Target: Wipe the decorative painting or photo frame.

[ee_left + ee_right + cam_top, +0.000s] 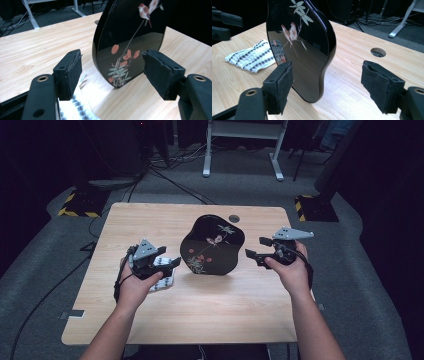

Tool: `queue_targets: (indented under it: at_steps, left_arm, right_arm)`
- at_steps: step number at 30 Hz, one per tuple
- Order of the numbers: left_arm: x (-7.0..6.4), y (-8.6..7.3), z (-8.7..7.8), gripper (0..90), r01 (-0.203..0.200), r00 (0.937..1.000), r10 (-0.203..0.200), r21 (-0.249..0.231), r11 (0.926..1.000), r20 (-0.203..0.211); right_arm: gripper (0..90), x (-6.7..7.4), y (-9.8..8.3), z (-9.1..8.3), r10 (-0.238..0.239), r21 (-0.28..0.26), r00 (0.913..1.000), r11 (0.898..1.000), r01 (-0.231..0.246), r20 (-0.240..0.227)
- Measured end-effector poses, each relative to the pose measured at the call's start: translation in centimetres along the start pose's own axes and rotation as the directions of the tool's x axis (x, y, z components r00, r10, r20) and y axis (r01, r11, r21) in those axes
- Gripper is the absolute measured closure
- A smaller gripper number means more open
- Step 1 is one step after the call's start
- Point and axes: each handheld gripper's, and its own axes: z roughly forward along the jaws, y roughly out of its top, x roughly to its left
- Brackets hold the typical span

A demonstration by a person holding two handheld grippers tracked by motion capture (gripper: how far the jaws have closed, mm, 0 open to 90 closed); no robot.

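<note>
A black lacquered tray (212, 245), wavy in outline and painted with birds, leaves and red blossoms, stands on edge near the middle of the wooden table (200, 315), its lower rim resting on the wood and its painted face turned toward the person. Nothing props it that the pictures show.

The left gripper (167, 261) hovers just left of the tray with its jaws spread wide and nothing between the pads; in the left gripper view (112, 72) the tray's lower left edge shows in the gap, farther off and clear of both pads. Under that hand a folded patterned cloth (162, 279) lies flat on the table, close to the tray's left rim but apart from it.

The right gripper (256, 249) sits just right of the tray, its jaws likewise wide apart and holding nothing. In the right gripper view (325, 86) the tray's curved right edge rises beyond the near pad, with bare wood between it and the other pad.

A cable hole (234, 218) lies behind the tray, near the far edge. The front half of the table is bare between the person's forearms, and there is open wood to the left of the cloth and behind the left gripper. To the right, the right hand is close to the table's side edge. Beyond the table, grey carpet (240, 185) with cables surrounds it.
</note>
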Motion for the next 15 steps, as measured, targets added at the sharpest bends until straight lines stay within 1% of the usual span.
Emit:
queue_targets:
  at_steps: [4,6,9,10,13,15]
  left_arm:
    - [0.4,-0.4,-1.7,29.8,-0.003,1.0000,0.003,-0.005,1.0000,-0.008]
    - [0.8,-0.8,-2.5,29.5,-0.002,0.9999,0.002,-0.003,1.0000,-0.015]
    - [1.4,-1.5,-3.6,29.0,0.000,0.9996,0.000,0.008,1.0000,-0.029]
    - [1.6,-1.8,-3.9,28.7,0.005,0.9996,-0.004,0.013,0.9999,-0.029]
    - [2.3,-2.6,-4.9,27.9,-0.002,0.9994,0.003,0.029,0.9996,-0.034]
    - [2.9,-3.2,-5.6,26.9,0.014,0.9985,-0.013,0.023,0.9996,-0.052]
  right_arm:
    - [26.3,0.0,-0.6,-0.8,-0.004,0.000,0.9999,1.000,0.004,0.010]
    - [25.9,0.0,-0.9,-1.2,0.003,0.001,0.9999,1.000,-0.003,0.015]
    - [25.7,-0.2,-1.6,-1.9,0.008,0.008,0.9997,1.000,-0.008,0.025]
    - [25.7,-0.3,-1.9,-2.2,0.013,0.010,0.9995,1.000,-0.013,0.029]
    - [25.6,-0.8,-2.8,-2.9,0.034,0.014,0.9986,0.999,-0.034,0.040]
    - [25.8,-1.1,-3.4,-3.4,0.038,0.030,0.9979,0.999,-0.039,0.052]
